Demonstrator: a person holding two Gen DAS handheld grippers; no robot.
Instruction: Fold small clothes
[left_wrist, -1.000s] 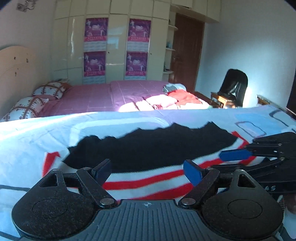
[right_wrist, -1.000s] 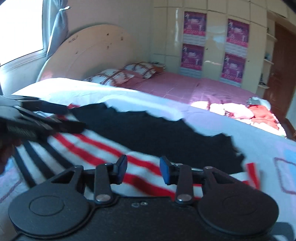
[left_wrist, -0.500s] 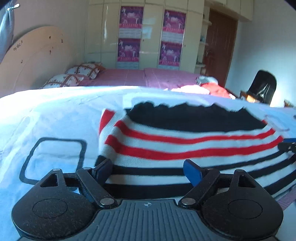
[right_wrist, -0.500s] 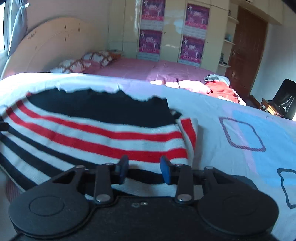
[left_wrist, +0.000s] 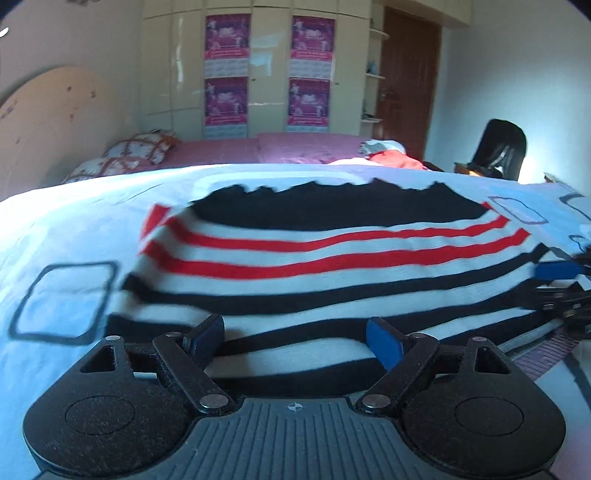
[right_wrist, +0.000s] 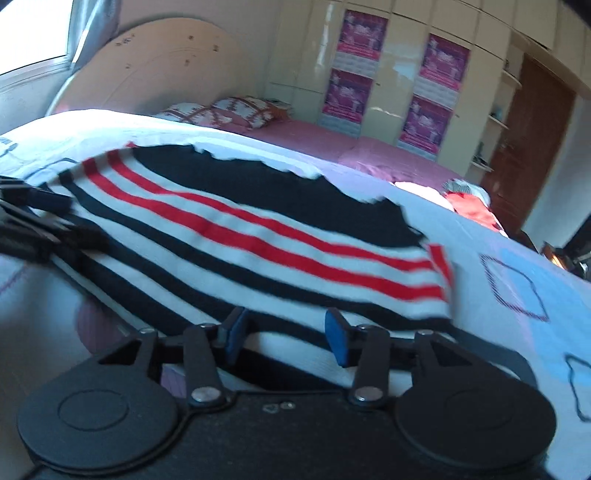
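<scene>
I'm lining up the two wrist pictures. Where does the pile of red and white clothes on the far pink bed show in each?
Left wrist: pile of clothes above centre, right of the middle, left of the black chair.
Right wrist: the pile at the right, below the brown door.
Shared landmark: four pink posters on the wardrobe.

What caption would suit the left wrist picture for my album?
Open left gripper poised at the near edge of a striped sweater spread on a bed sheet.
</scene>
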